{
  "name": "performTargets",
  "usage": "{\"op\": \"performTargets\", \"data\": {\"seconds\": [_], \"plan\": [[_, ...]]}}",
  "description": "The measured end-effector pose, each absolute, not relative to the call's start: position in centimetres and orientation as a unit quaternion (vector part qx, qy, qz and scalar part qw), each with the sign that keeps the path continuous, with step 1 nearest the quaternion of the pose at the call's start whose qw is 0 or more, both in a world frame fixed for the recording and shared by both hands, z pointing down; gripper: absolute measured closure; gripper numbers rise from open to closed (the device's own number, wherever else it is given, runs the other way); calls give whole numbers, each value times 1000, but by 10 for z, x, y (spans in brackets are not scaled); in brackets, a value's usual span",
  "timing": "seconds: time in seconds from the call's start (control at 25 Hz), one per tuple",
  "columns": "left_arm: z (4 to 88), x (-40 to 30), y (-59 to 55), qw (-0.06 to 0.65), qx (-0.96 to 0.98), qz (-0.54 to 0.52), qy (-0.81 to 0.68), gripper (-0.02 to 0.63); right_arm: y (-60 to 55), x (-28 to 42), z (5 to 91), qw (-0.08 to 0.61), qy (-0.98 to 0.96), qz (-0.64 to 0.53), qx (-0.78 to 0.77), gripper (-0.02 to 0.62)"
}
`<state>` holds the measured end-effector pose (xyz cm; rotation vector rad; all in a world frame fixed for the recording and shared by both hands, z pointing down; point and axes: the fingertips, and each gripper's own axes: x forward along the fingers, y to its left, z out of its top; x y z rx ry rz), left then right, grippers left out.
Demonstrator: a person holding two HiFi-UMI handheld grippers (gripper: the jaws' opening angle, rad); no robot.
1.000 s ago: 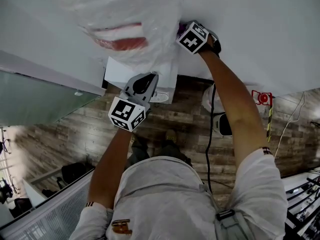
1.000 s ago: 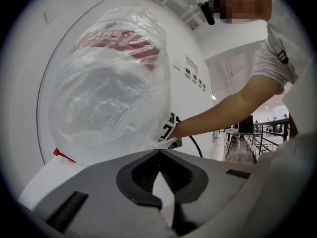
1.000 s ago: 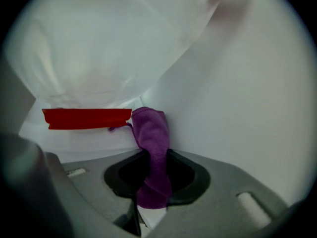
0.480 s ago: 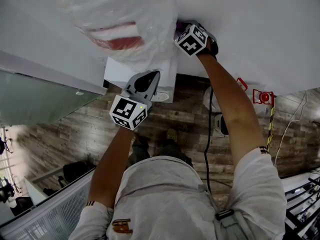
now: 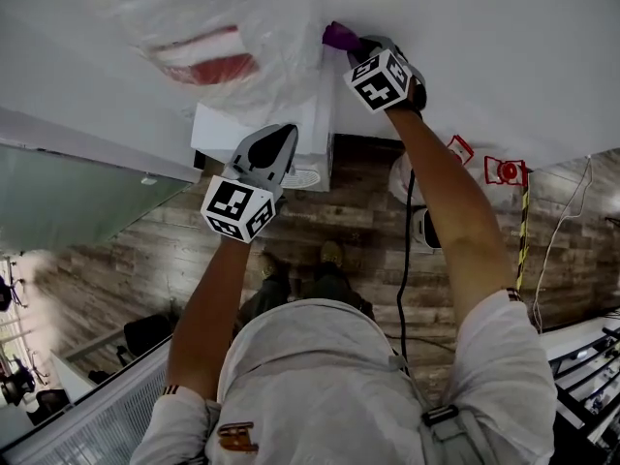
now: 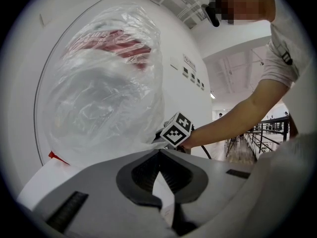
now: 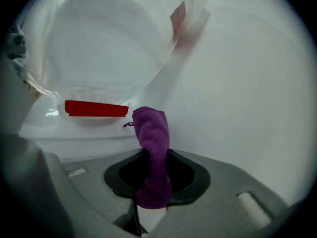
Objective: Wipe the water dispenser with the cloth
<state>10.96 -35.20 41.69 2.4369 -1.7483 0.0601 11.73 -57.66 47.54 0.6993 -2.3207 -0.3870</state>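
The white water dispenser (image 5: 218, 141) carries a bottle wrapped in clear plastic (image 5: 223, 37) with a red band. My right gripper (image 5: 355, 46) is shut on a purple cloth (image 5: 339, 37) and presses it on the white surface beside the bottle. In the right gripper view the cloth (image 7: 151, 138) sticks up from between the jaws of the gripper (image 7: 154, 182), just right of a red strip (image 7: 96, 108). My left gripper (image 5: 286, 134) is shut and holds nothing, its tips near the dispenser's top below the plastic. In the left gripper view the left gripper (image 6: 159, 155) points at the wrapped bottle (image 6: 104, 93).
A white wall (image 5: 504, 46) rises right behind the dispenser. A glass partition (image 5: 68, 192) is at the left. On the wood floor lie a black cable (image 5: 407, 260), a white round object (image 5: 405, 187) and red fittings (image 5: 506, 170).
The right gripper has slid the cloth a little to the left, and more purple now shows by the bottle. The left gripper has drifted slightly left and stays shut.
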Motion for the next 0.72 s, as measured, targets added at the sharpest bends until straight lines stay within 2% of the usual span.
{"op": "performTargets", "data": {"seconds": [0.44,0.72], "plan": [[392,128,-340,46,844,0,-535,607,-519,184,440,229,-906,-49,352,491],[364,131,-300,19,865,-14,-501,607,-437,213,378,105,-919,7,379,491]]}}
